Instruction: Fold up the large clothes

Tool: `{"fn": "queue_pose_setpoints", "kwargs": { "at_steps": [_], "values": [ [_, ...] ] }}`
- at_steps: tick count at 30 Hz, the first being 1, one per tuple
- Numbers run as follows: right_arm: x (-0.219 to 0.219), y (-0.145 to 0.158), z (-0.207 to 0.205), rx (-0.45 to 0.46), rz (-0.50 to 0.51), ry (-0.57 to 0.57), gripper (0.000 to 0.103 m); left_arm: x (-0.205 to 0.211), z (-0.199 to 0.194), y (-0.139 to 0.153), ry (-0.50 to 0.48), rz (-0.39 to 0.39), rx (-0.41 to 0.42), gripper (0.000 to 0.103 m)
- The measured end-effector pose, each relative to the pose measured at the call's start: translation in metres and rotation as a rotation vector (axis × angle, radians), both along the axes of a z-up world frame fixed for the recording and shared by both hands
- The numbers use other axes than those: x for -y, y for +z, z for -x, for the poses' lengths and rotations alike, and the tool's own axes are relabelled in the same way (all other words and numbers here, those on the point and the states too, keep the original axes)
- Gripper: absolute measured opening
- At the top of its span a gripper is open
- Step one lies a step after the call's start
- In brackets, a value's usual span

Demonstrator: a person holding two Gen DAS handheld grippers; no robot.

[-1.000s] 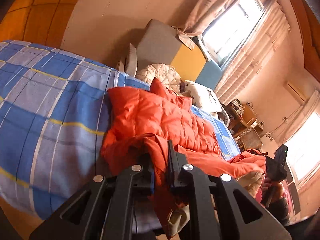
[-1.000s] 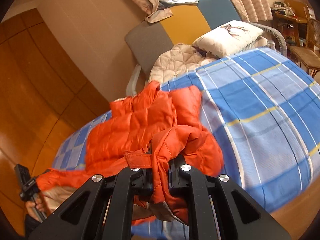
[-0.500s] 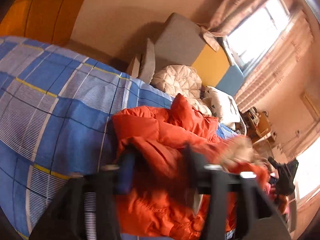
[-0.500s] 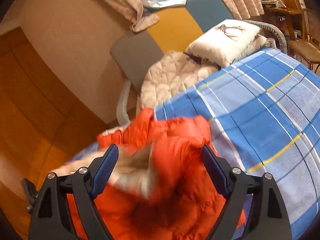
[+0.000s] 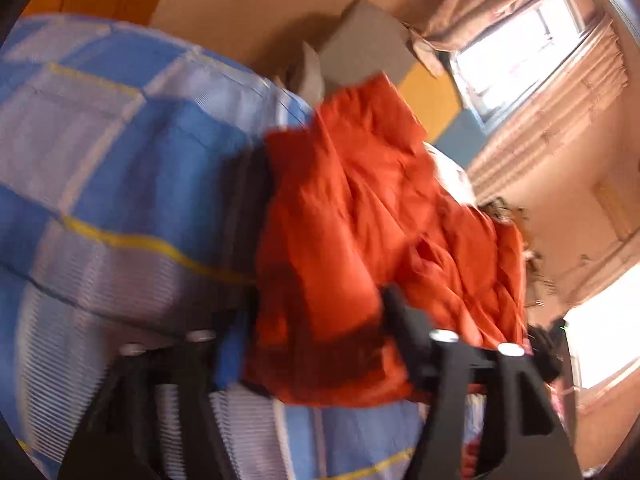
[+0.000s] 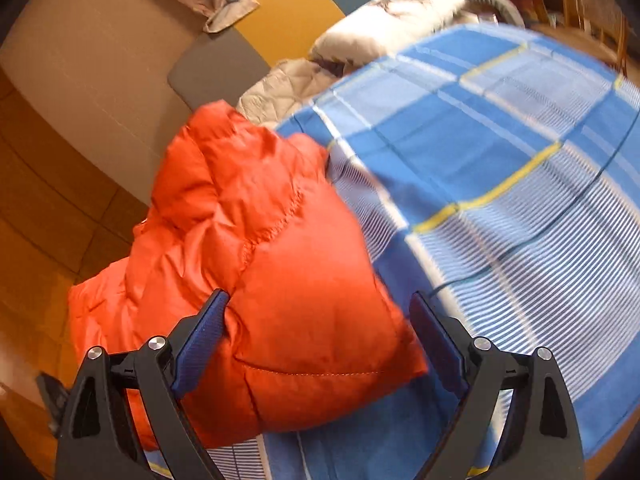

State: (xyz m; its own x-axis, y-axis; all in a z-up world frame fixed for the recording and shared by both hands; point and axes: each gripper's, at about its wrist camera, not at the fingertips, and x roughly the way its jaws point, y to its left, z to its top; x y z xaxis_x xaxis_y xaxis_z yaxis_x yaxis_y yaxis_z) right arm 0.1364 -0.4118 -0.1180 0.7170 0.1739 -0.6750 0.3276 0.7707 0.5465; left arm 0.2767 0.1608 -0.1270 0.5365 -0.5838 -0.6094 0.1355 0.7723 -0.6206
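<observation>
An orange quilted puffer jacket point(image 6: 256, 264) is lying in a folded heap on a bed covered by a blue, white and yellow checked sheet point(image 6: 500, 168). In the right wrist view the jacket's long axis is running from the near edge of the bed, close to the camera, away toward the head of the bed, where its far end is pointing at a grey, yellow and blue panelled headboard point(image 6: 256, 40). A cream quilted blanket point(image 6: 280, 88) and a white pillow point(image 6: 384, 28) are sitting beyond that far end.

The right gripper point(image 6: 320, 340) is hovering over the jacket's near, stitched edge with its blue-padded fingers point(image 6: 200, 336) standing wide apart. The near corner of the jacket is lying between them, but the pads are not pressing on it.

In the blurred left wrist view the same orange jacket point(image 5: 352, 220) is rising as a crumpled mound from the checked sheet point(image 5: 120, 168), stretching away toward the headboard point(image 5: 368, 52) and the curtained window point(image 5: 520, 52). The left gripper point(image 5: 316, 328) is sitting low at the jacket's near hem. Its black fingers point(image 5: 404, 320) have just been closing but are standing partly apart, with orange fabric bulging between them; no clamping is visible.
</observation>
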Motion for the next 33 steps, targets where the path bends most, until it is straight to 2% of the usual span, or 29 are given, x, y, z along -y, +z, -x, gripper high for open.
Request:
{"fn": "queue_pose_setpoints", "kwargs": {
  "at_steps": [2, 3, 4, 6, 9, 12, 18, 22, 23, 24, 25, 26, 27, 28, 29, 30, 33],
  "values": [
    [-0.004, 0.0, -0.003, 0.0, -0.002, 0.022, 0.062, 0.006, 0.007, 0.0, -0.003, 0.02, 0.02, 0.021],
    [-0.006, 0.002, -0.005, 0.002, -0.003, 0.035, 0.047, 0.007, 0.01, 0.001, 0.001, 0.029, 0.029, 0.016],
    [-0.007, 0.005, -0.004, 0.003, -0.003, 0.042, 0.035, 0.007, 0.013, 0.003, 0.002, 0.027, 0.034, 0.015],
    [-0.007, 0.014, 0.003, 0.018, -0.002, 0.051, 0.025, 0.007, 0.02, 0.009, -0.003, 0.024, 0.049, 0.013],
    [-0.012, 0.029, 0.019, 0.044, 0.03, 0.072, 0.019, 0.004, 0.036, 0.018, -0.019, 0.01, 0.07, 0.012],
    [-0.018, 0.038, 0.037, 0.061, 0.045, 0.086, 0.017, -0.001, 0.06, 0.027, -0.03, -0.001, 0.087, 0.012],
    [-0.026, 0.046, 0.085, 0.053, 0.075, 0.12, 0.017, -0.011, 0.114, 0.035, -0.038, 0.002, 0.087, 0.012],
    [-0.028, 0.042, 0.127, 0.013, 0.088, 0.144, 0.017, -0.016, 0.161, 0.033, -0.042, -0.003, 0.062, 0.013],
    [-0.028, 0.041, 0.135, 0.003, 0.092, 0.152, 0.017, -0.016, 0.169, 0.032, -0.047, -0.011, 0.059, 0.016],
    [-0.029, 0.039, 0.144, -0.01, 0.101, 0.163, 0.018, -0.018, 0.178, 0.033, -0.037, -0.042, 0.059, 0.024],
    [-0.029, 0.039, 0.151, -0.022, 0.116, 0.173, 0.021, -0.019, 0.181, 0.034, -0.029, -0.061, 0.059, 0.03],
    [-0.03, 0.041, 0.154, -0.032, 0.136, 0.184, 0.024, -0.021, 0.183, 0.035, -0.029, -0.06, 0.061, 0.053],
    [-0.031, 0.043, 0.157, -0.038, 0.162, 0.185, 0.039, -0.025, 0.184, 0.039, -0.008, -0.065, 0.074, 0.071],
    [-0.031, 0.048, 0.156, -0.045, 0.216, 0.171, 0.061, -0.029, 0.183, 0.045, 0.023, -0.09, 0.104, 0.074],
    [-0.031, 0.054, 0.155, -0.034, 0.271, 0.153, 0.07, -0.031, 0.178, 0.05, 0.02, -0.103, 0.125, 0.074],
    [-0.031, 0.06, 0.152, -0.014, 0.291, 0.14, 0.074, -0.032, 0.173, 0.053, 0.022, -0.113, 0.135, 0.074],
    [-0.033, 0.076, 0.123, 0.026, 0.345, 0.14, 0.076, -0.027, 0.151, 0.063, 0.006, -0.169, 0.183, 0.074]
  ]
}}
